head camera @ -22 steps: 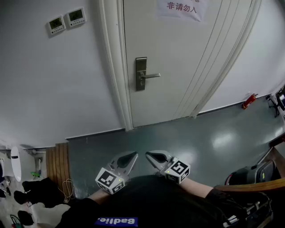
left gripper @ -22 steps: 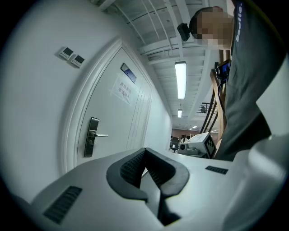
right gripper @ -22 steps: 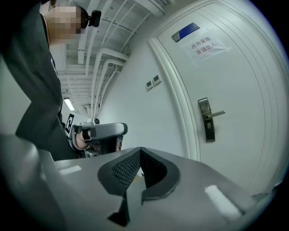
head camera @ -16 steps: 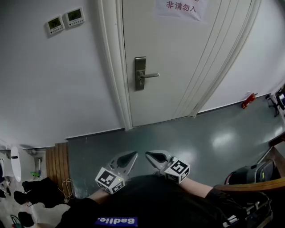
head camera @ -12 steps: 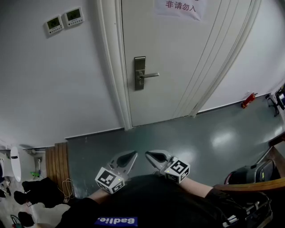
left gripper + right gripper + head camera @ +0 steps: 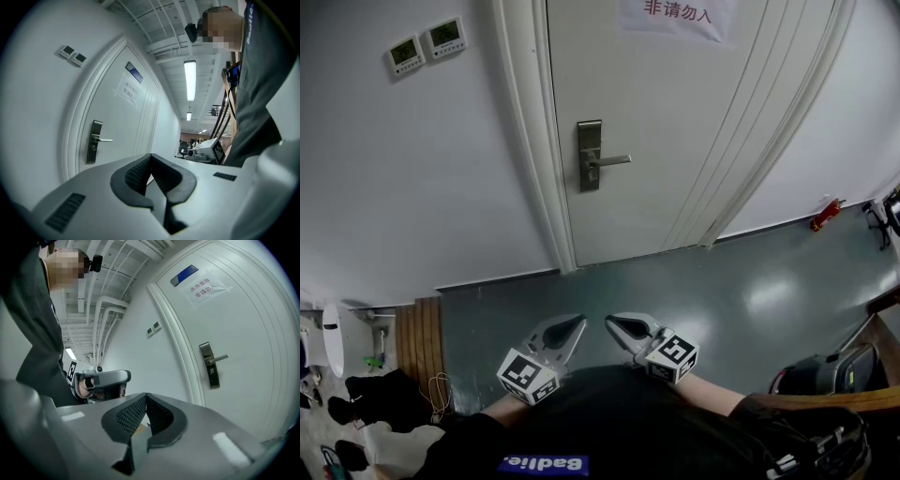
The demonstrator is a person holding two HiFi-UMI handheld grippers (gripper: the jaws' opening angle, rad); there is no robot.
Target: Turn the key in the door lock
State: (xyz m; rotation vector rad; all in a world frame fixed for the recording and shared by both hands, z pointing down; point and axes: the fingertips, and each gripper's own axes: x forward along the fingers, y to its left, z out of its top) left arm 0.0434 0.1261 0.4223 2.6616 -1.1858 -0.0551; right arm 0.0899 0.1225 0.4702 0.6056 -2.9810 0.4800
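A white door stands shut ahead, with a metal lock plate and a lever handle near its left edge. No key can be made out at the lock from this distance. My left gripper and right gripper are held side by side close to the body, well short of the door, over the grey floor. The left gripper is shut with nothing in it; the lock plate lies far off to its left. The right gripper is shut too, with the lock plate up to its right.
Two wall controllers hang left of the door frame. A paper notice is stuck on the door. A wooden strip and dark bags lie at the lower left. A red object and equipment sit at the right.
The head view has shifted a little, so the lock plate sits slightly further left. Both grippers stay shut and close to the body.
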